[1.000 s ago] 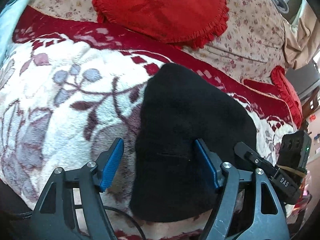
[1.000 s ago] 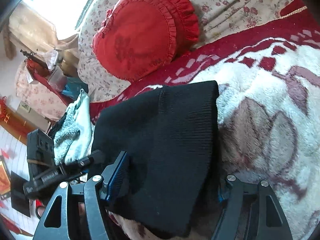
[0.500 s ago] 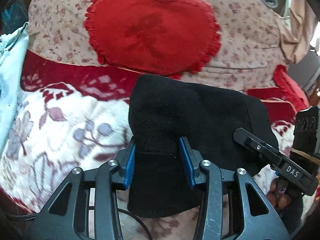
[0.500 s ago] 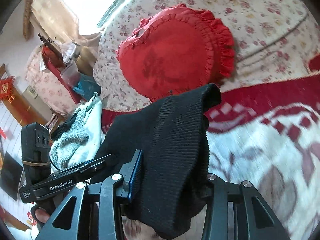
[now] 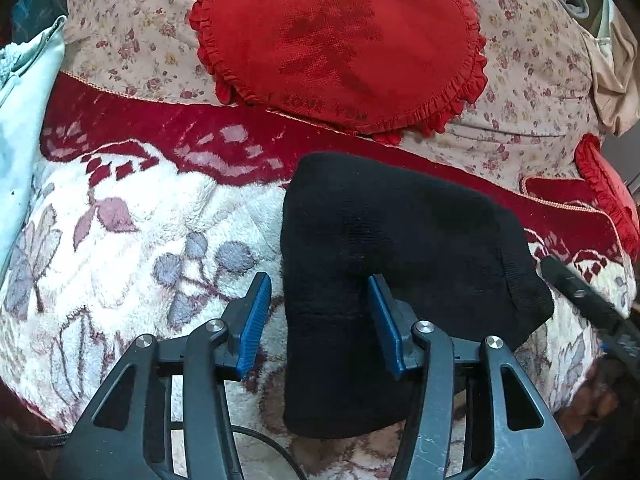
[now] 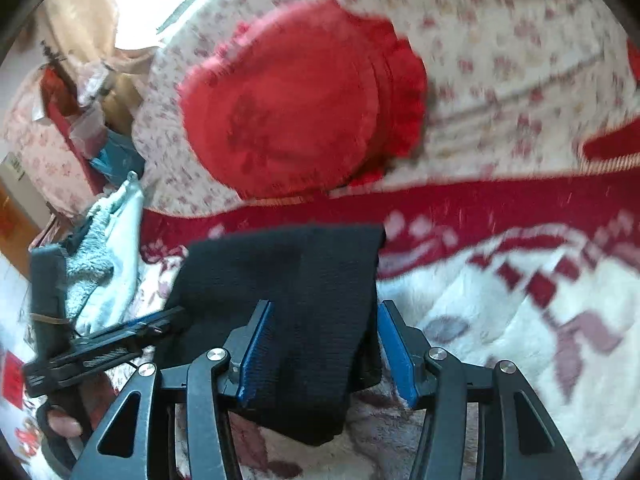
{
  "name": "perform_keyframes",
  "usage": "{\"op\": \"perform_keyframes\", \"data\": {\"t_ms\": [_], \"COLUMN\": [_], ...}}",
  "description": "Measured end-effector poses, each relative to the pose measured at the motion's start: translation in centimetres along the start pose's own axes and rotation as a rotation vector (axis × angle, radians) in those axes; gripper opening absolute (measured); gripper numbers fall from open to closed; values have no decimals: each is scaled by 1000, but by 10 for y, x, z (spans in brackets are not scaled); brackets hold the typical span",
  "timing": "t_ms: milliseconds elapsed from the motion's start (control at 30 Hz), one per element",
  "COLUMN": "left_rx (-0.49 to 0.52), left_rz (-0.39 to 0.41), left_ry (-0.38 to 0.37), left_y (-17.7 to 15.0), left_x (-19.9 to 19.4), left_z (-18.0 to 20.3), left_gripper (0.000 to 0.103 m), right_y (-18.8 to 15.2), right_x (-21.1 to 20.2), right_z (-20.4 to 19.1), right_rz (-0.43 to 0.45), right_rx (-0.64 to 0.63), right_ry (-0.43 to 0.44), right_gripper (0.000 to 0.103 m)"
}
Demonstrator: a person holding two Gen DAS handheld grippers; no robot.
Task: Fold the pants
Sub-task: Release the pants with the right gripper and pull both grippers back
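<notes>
The black knit pants (image 5: 400, 236) lie folded into a compact bundle on the white and red floral blanket (image 5: 132, 248). My left gripper (image 5: 320, 320) is open, its blue pads astride the bundle's near left part; the left pad (image 5: 254, 320) stands clear of the cloth. In the right wrist view the pants (image 6: 296, 280) lie between the open pads of my right gripper (image 6: 324, 348), with the near edge draped low between them. The blanket (image 6: 500, 300) shows to the right. Each gripper's body shows at the edge of the other's view.
A red ruffled cushion (image 5: 340, 40) leans on the flowered sofa back (image 5: 532, 80) behind the pants. A second red cushion (image 5: 608, 184) sits at the right. A pale blue fleece garment (image 6: 108, 256) lies to the left of the pants.
Both grippers had closed on the pants and lifted them. Now the pants have come down onto the blanket and both grippers have opened wider. The right view is blurred by motion.
</notes>
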State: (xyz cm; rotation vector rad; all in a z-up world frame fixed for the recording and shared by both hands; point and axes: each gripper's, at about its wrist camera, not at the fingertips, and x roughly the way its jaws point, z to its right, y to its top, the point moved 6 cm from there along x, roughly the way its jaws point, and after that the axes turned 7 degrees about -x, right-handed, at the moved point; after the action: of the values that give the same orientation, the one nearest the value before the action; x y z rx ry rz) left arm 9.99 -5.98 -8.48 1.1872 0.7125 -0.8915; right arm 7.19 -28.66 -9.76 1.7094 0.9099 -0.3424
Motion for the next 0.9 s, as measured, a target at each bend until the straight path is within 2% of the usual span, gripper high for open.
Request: {"op": "perform_keyframes", "data": {"t_ms": [67,167,267,333,433,500,733,900], "left_rx": [3,10,18,35,90,111,127,102], "left_rz": [5,11,25,47,102,119,198,226], "left_ry": [8,20,32,57,128,154,204,181], "left_y": [-1,-3,-4,-5,-6,-9,-21,-29], "left_x": [-1,-3,-10,-19,-32,-39,-68,-88], "left_z": [1,3,5,5,7,7,8,9], "left_gripper": [50,50,50,50,50,50,50,50], "right_y": [7,4,-14,-17,-10,-4,0,-3], "right_x": [-8,6,39,46,33,23,-9,-22], "right_z": [-14,-41,-50,-53,-60,-62,-74,-86], "right_rz": [33,-4,-93,-99,-90,-67,-5,7], "right_rx": [-37,-123,-188,-230,-219,-219,-225,-225], "right_ry": [27,48,-3,-59,-25,-32,-64,-61], "right_gripper": [52,52,52,52,52,52,52,52]}}
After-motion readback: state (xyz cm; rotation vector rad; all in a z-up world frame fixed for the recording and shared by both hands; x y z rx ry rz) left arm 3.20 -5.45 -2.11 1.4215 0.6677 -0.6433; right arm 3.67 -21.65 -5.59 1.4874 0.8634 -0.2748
